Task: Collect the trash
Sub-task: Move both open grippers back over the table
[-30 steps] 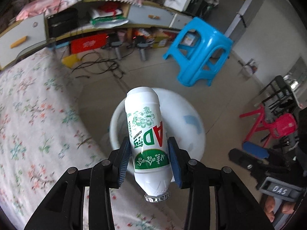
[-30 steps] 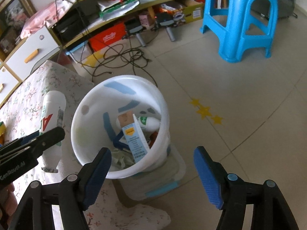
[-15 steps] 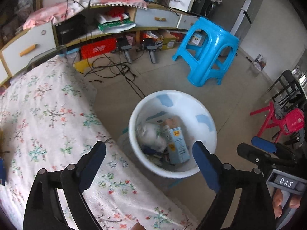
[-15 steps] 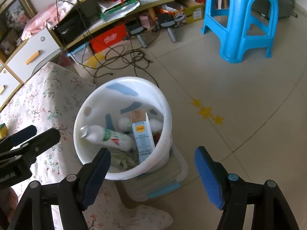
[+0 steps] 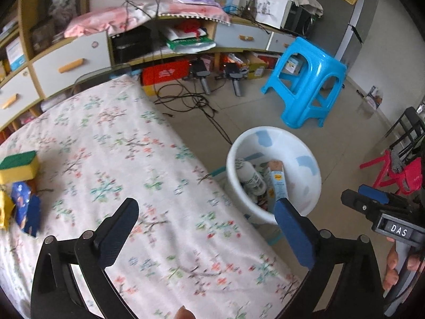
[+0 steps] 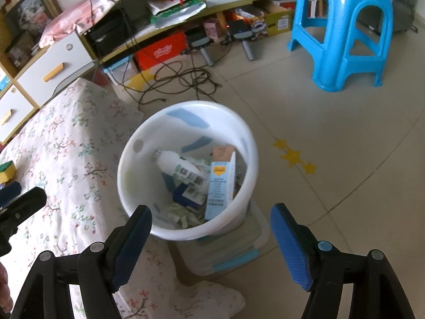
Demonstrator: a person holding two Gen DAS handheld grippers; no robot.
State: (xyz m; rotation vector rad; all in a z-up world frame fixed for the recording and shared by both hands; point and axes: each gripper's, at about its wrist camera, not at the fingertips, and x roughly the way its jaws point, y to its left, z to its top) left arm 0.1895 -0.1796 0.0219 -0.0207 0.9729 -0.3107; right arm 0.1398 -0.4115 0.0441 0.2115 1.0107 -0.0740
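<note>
The left gripper (image 5: pixel 204 212) is seen nearest, with its jaws spread wide and nothing between them; they have just been opening, and the white bottle (image 6: pixel 180 168) that was carried between them a second ago is now lying in the bucket. This gripper is held over the flowered cloth (image 5: pixel 127 159) of the table, near the edge that faces the bucket, probably because it is being turned back toward the trash that is still left there. The right gripper (image 6: pixel 211 239) is also kept wide and empty, and it is pointed down at the near rim of the white bucket (image 6: pixel 186 232), so a free view into it is given. Inside the bucket the bottle is laid on its side, touching a tall light-blue carton (image 6: pixel 220 186) which leans against the wall, with crumpled wrappers under them. The bucket is stood on a flat plastic lid on the floor, just beside the table edge, so that things can be dropped in with a short reach. Farther left on the cloth, near the far left edge, a blue packet (image 5: pixel 26 212) is lying close to a yellow and green sponge (image 5: pixel 18 168); the packet is judged to be trash not yet collected. Behind, well apart on the floor, a blue stool (image 5: pixel 305 79) is seen.
</note>
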